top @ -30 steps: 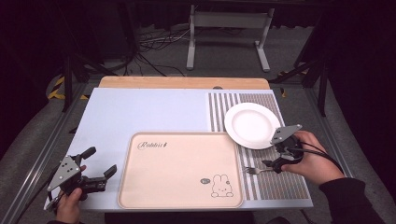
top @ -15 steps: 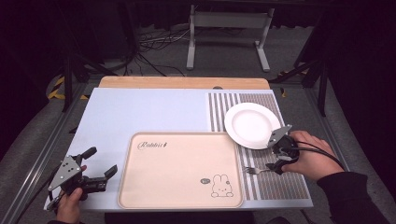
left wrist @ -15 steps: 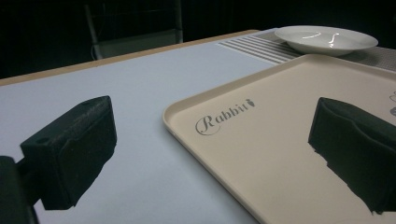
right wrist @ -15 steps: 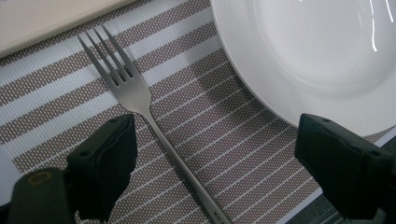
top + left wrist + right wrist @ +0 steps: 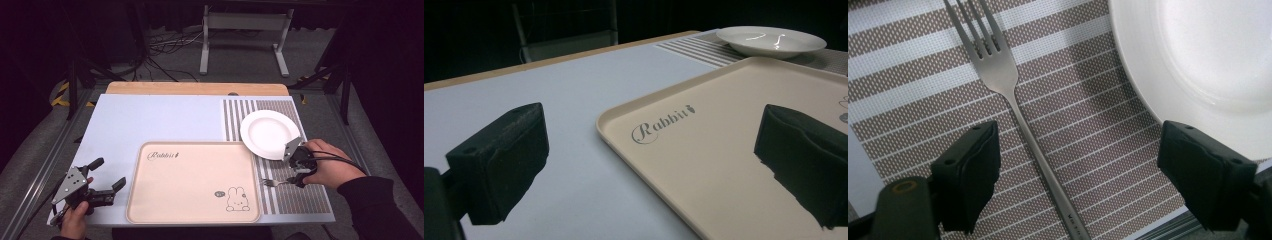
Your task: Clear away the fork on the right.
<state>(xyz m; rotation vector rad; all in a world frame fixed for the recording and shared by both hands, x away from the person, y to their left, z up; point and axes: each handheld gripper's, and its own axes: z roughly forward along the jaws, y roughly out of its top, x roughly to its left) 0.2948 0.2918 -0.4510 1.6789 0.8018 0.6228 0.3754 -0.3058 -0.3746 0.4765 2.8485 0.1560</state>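
the fork (image 5: 1013, 110) lay flat on the striped placemat (image 5: 300, 200), just beside the near rim of the white plate (image 5: 267, 132) and not touching it. its tines pointed away from the plate's side of the mat, toward the beige rabbit tray (image 5: 195, 182). seen from above, it was a thin bright line just off the tray's right edge.

the right gripper (image 5: 1078, 170) hung low over the fork with its jaws apart and nothing pressed between the pads. they had just been closing a little, and the handle ran up between them, nearer the left pad than the right; neither pad touched it. the right-hand pad stood close to the plate's rim.

the left gripper (image 5: 649, 165) waited off the tray's left edge, over the pale blue table (image 5: 150, 120), with its jaws wide apart and empty.

the fork looked like plain steel: stiff, light, thin and smooth, so likely to slip or swivel in a loose pinch. it lay flush on the woven mat, so the pads would need to come right down to the mat to catch its narrow sides. the best hold seemed to be across the straight handle, about midway or a bit toward the neck, where the weight would balance. a grip near the butt end would probably let the tines droop. the plate looked breakable, and the outer pad would have to keep off its rim.
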